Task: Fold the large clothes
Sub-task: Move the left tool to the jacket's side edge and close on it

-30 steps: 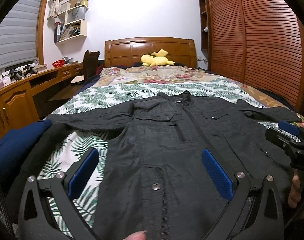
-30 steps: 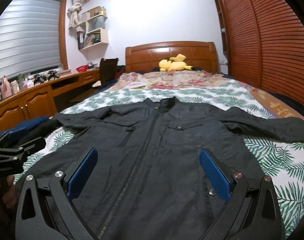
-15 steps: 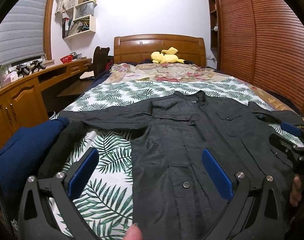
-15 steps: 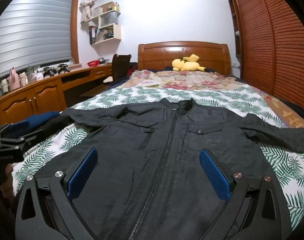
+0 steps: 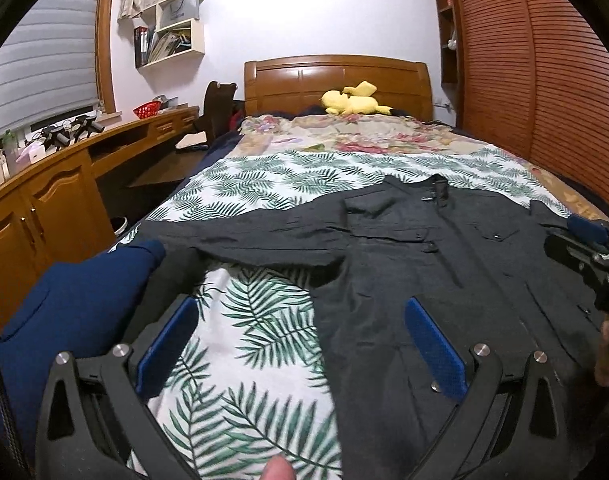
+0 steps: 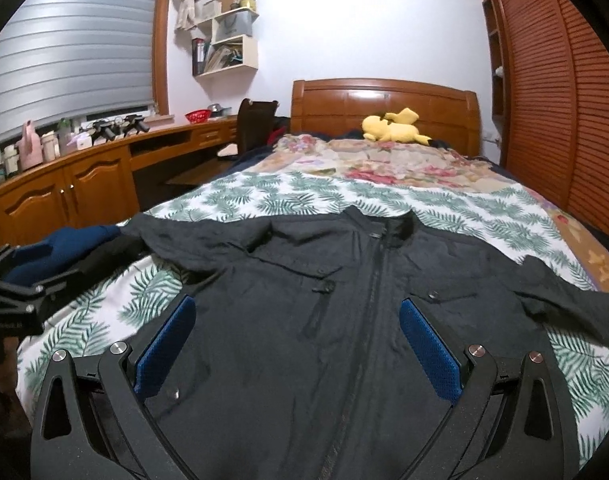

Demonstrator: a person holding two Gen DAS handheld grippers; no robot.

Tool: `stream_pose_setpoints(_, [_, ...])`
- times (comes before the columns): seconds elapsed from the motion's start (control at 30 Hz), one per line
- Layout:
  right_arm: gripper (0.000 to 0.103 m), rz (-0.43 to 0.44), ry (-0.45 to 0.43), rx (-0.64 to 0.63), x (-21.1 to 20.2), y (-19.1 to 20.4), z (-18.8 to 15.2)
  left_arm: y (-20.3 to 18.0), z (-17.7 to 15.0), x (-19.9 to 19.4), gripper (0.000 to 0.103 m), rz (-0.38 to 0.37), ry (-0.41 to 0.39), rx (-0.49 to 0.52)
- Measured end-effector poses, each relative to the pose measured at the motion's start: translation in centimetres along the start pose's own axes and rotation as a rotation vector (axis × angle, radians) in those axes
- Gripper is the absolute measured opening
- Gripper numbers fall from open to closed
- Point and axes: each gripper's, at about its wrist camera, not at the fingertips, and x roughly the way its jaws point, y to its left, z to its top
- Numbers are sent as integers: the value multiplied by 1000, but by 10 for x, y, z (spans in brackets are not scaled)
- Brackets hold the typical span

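Observation:
A dark grey zip jacket (image 5: 444,264) lies flat, front up, on the palm-leaf bedspread (image 5: 264,340), sleeves spread to both sides. It also shows in the right wrist view (image 6: 344,320). My left gripper (image 5: 300,340) is open and empty, above the jacket's left side edge and the bare bedspread. My right gripper (image 6: 296,344) is open and empty, above the jacket's lower front, by the zip. The right gripper also shows at the right edge of the left wrist view (image 5: 588,248).
Blue clothing (image 5: 64,304) and a black garment (image 5: 160,280) lie at the bed's left edge. A wooden desk (image 6: 84,184) runs along the left wall. A louvred wardrobe (image 5: 544,80) stands at the right. A yellow plush toy (image 5: 352,100) lies by the headboard.
Both grippers have moved left over the bed. The left one now looks at the jacket's left edge and bare bedspread. Both stay open.

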Motion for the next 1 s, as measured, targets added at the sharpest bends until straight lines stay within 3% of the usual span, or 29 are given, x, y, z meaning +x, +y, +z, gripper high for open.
stream_pose_setpoints(0.2, [103, 68, 18, 14, 30, -2, -2, 16, 5, 27, 103, 8, 42, 8])
stream_pose_setpoints(0.5, [103, 102, 174, -12, 81, 1, -36, 46, 19, 80, 98, -47, 114, -39])
stream_pose_setpoints(0.73, [103, 115, 172, -4, 79, 1, -39, 67, 39, 131, 89, -111, 178, -175])
stream_pose_setpoints(1.0, [103, 130, 196, 8, 84, -1, -38, 82, 47, 181, 78, -94, 237, -295])
